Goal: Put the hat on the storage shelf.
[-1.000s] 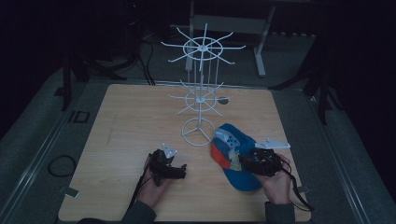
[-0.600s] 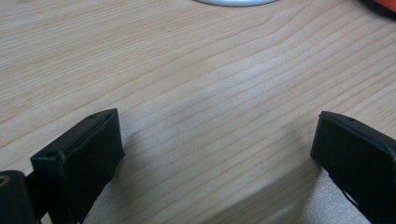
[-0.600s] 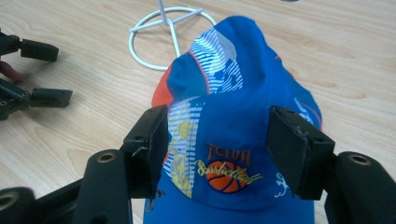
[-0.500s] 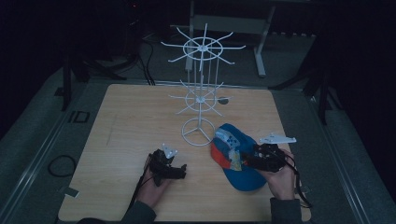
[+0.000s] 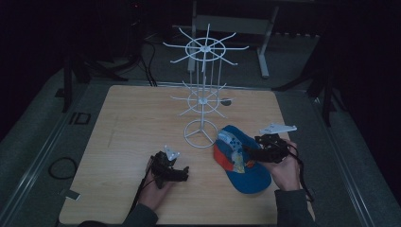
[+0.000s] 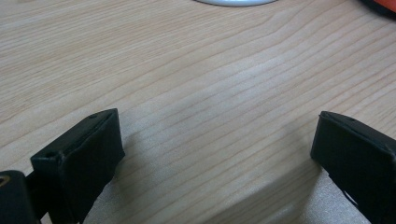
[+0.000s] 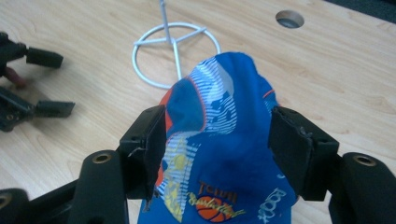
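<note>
A blue cap (image 5: 242,163) with an orange underside and printed patches lies on the wooden table (image 5: 132,123), right of the white wire stand's ring base (image 5: 201,132). My right gripper (image 5: 249,154) comes in from the right, and in the right gripper view its jaws (image 7: 217,149) press both sides of the cap's crown (image 7: 219,116), shut on it. My left gripper (image 5: 185,173) rests low on the table left of the cap, jaws wide apart with bare wood between them (image 6: 217,154). It also appears far left in the right gripper view (image 7: 58,84).
The white wire stand (image 5: 204,71) rises mid-table with two tiers of spoke hooks; its ring base (image 7: 175,53) lies just beyond the cap. A round hole (image 7: 289,18) sits in the tabletop behind. Dark floor, cables and table legs surround the table.
My right gripper has moved left over the cap, and its jaws have come in around the crown. The left gripper has stayed where it was.
</note>
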`<state>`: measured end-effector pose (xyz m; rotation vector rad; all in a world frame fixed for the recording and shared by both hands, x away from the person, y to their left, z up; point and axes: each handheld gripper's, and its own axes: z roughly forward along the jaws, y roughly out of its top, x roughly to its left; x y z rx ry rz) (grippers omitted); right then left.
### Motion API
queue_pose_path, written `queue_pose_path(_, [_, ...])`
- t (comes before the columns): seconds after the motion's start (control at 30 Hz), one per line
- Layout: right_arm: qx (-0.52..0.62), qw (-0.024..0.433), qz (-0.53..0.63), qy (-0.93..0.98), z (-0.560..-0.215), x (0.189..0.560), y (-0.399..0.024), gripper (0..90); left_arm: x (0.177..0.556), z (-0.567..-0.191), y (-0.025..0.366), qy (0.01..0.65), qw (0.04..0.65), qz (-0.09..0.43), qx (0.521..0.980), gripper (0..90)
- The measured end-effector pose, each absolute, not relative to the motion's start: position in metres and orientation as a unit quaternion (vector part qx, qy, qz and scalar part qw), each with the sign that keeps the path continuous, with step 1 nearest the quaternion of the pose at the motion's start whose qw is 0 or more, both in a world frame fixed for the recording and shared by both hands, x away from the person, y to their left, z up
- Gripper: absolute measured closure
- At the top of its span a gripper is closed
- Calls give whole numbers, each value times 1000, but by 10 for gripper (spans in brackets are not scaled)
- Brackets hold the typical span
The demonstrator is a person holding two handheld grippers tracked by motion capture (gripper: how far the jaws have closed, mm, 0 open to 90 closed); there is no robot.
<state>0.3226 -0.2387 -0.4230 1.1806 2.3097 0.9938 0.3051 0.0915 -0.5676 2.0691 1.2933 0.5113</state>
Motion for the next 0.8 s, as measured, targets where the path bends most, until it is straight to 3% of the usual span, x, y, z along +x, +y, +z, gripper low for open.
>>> queue_pose_path(0.8, [438,173,335,816,-408,363,-241,403,305,-568,91,492,319,196,786,26])
